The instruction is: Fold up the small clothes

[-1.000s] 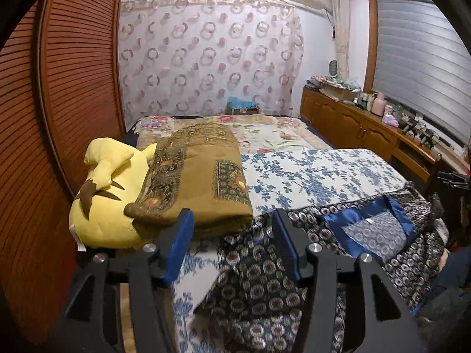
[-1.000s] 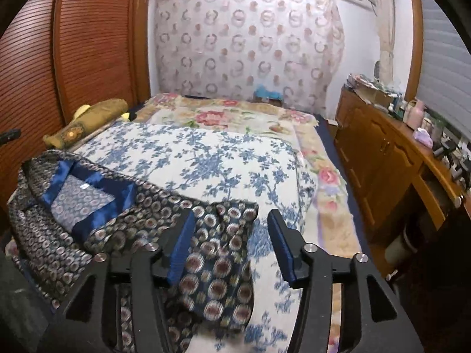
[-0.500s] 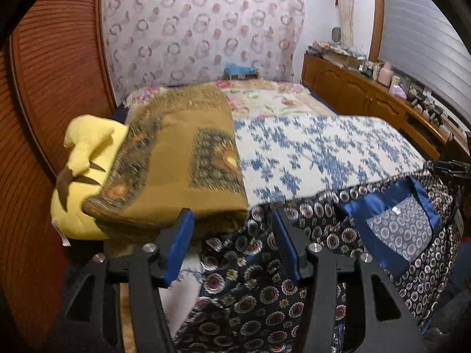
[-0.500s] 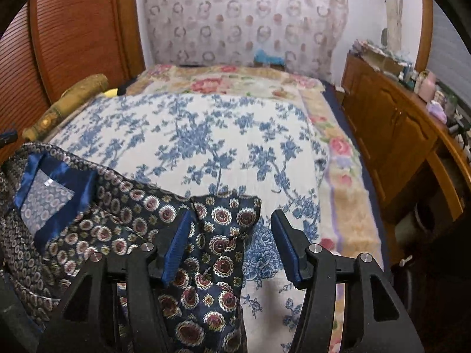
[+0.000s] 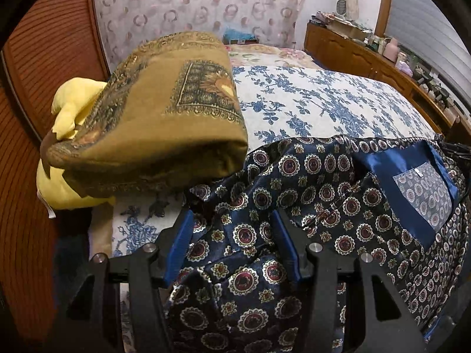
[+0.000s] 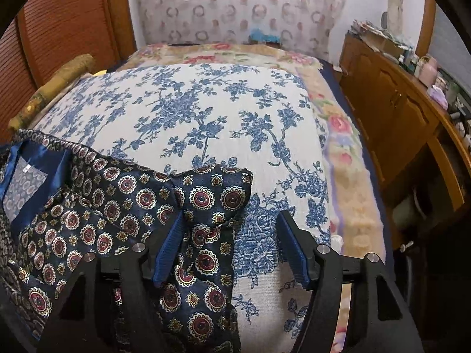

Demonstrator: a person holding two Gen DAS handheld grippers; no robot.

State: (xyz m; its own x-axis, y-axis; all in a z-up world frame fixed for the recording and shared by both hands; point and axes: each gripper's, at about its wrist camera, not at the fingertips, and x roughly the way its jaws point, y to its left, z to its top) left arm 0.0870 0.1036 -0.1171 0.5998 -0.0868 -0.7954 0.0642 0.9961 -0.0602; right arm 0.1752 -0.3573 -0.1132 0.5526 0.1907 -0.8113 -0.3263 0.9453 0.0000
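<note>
A navy garment [image 5: 323,194] with red-and-gold medallions and a blue satin collar [image 5: 412,206] lies spread on the bed. My left gripper [image 5: 234,235] hangs low over its left sleeve. The jaws stand apart, with cloth lying between the blue pads [image 5: 182,244] but not pinched. In the right wrist view the same garment [image 6: 103,211] reaches in from the left. Its right sleeve end [image 6: 217,194] lies between the fingers of my right gripper [image 6: 232,235], close to the left pad [image 6: 169,250]. The right jaws are opening, and the right pad stands clear over the bedspread.
An olive-brown folded blanket [image 5: 164,117] and a yellow plush toy [image 5: 73,106] sit just left of the garment. A blue floral bedspread [image 6: 191,111] covers the bed beyond. A slatted wooden wardrobe [image 5: 44,58] lines the left, and wooden cabinets [image 6: 397,117] with clutter line the right.
Both grippers have sunk toward the bed and tipped downward, so the garment's sleeves now fill the space between the fingers. The right jaws have widened. The left jaws kept their gap.
</note>
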